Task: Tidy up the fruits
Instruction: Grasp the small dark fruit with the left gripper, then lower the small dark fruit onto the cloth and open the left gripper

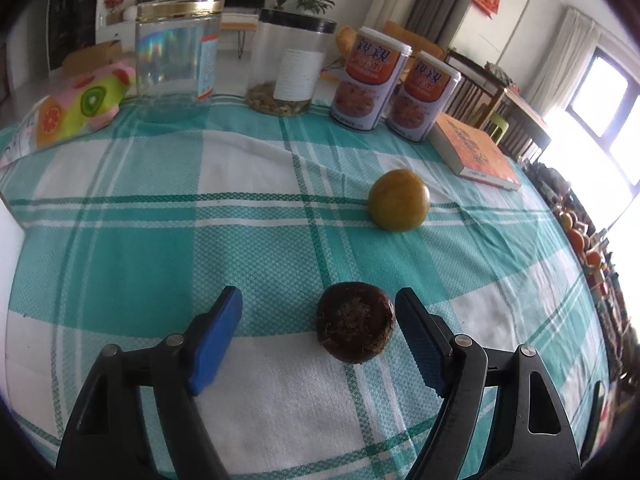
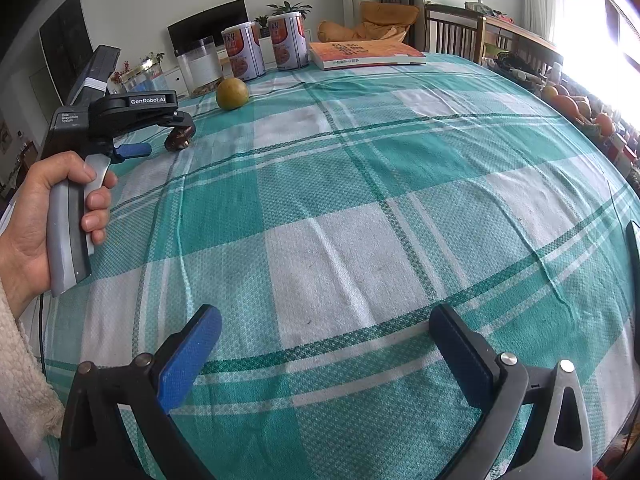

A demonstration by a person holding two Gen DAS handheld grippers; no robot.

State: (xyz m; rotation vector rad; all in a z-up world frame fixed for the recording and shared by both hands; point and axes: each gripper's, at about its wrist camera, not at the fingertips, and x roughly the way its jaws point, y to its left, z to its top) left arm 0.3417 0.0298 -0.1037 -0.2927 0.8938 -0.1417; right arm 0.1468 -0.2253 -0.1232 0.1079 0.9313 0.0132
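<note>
Dark brown fruit [image 1: 355, 322] sits between left claw [image 1: 318, 336] pads, nearer the right pad, untouched; claw wide; right claw [image 2: 326, 354] wide, empty.

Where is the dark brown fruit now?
In the left wrist view, the dark fruit lies on the cloth between the open jaws of the left gripper, nearer the right one, with the yellow fruit beyond it.

Two fruits [image 1: 355, 322], two jars [image 1: 178, 56], two cans [image 1: 370, 80], one book [image 1: 474, 152]
</note>
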